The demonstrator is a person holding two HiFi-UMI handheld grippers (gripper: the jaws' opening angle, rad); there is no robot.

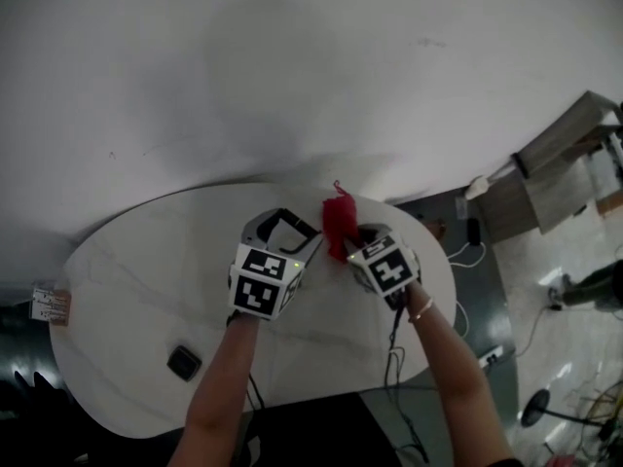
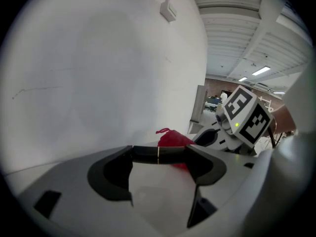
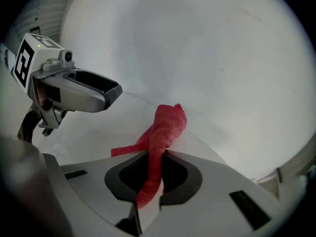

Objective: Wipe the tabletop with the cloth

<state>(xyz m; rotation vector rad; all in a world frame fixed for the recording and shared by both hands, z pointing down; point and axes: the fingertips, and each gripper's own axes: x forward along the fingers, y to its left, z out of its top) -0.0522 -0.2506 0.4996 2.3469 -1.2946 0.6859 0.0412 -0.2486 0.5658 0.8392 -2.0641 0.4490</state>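
Well, we hold the cloth pinched in the right hand-held gripper. It is a narrow bunch of red fabric clamped between the jaws and standing up past them, over the far side of the counter close to the wall; whether any of it touches the surface we cannot tell. The left hand-held gripper is just beside it, jaws pressed together with nothing between them (the red seen past them lies behind, not inside). As we judge it, the risk is in the grip: held as a thin twist, the cloth could wipe with only a small wad, or the hard jaws could scrape the counter instead of the fabric. A sideways pull could also tug so slim a pinch free. The two grippers are near enough that a sweep to the left could knock them together. A small black object sits on the counter's near left and a card lies by its left edge, both in the way of a wide stroke. A cable trails below the right gripper and could snag.
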